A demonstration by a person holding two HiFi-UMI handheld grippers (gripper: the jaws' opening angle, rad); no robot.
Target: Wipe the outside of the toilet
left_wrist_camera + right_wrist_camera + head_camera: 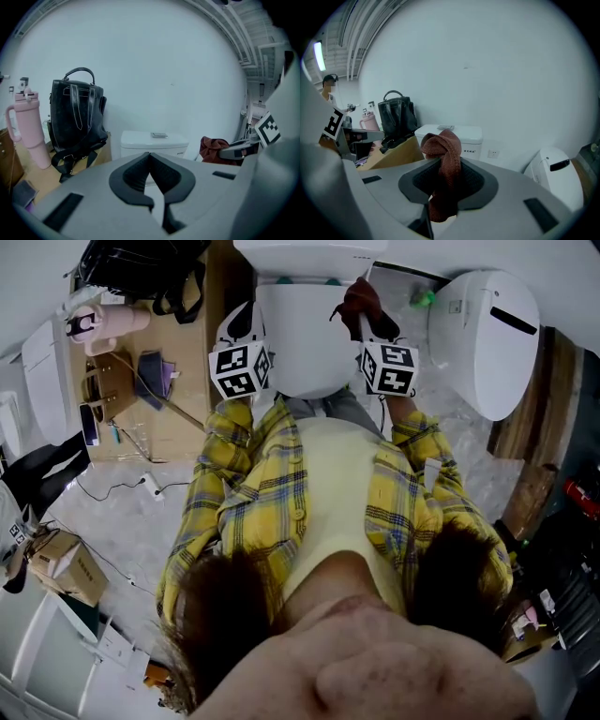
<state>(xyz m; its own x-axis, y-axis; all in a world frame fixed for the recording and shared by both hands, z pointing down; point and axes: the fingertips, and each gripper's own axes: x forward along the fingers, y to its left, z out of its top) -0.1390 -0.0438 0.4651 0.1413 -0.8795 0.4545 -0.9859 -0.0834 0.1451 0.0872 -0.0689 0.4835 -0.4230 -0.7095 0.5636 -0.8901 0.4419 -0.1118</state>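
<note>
The white toilet (305, 343) stands right in front of me with its lid down, and its tank (154, 142) is against the wall. My right gripper (443, 164) is shut on a red-brown cloth (440, 143), which bunches up above the jaws. In the head view that cloth (361, 298) hangs over the lid's far right edge, near the tank. My left gripper (150, 154) is shut with nothing in it and hovers over the lid's left edge (240, 322). From the left gripper view, the cloth (214, 149) shows to the right.
A black bag (77, 117) and a pink tumbler (29, 126) stand on a wooden surface (178, 390) left of the toilet. A second white toilet-like unit (487, 334) sits to the right. Cables and boxes (66, 563) lie on the floor at left.
</note>
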